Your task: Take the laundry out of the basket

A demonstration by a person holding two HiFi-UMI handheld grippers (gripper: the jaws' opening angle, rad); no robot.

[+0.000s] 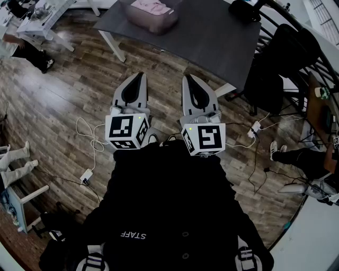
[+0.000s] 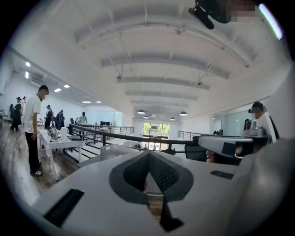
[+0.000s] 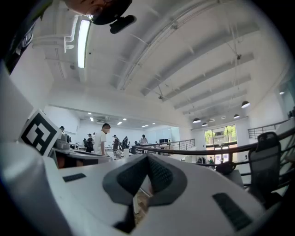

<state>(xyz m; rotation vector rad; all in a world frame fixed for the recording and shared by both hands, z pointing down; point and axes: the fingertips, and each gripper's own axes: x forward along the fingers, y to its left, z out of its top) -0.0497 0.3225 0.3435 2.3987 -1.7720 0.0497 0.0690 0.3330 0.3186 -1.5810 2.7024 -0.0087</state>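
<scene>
Bright even light, fisheye warp, dark vignetted corners, jaws blurred

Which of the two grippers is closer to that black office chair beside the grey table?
Right. The black office chair stands ahead and to the right of the right gripper; the left gripper is beside it on the far side, further off.

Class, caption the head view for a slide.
Left gripper and right gripper, jaws shut, side by side before a grey table bearing a pink basket.
</scene>
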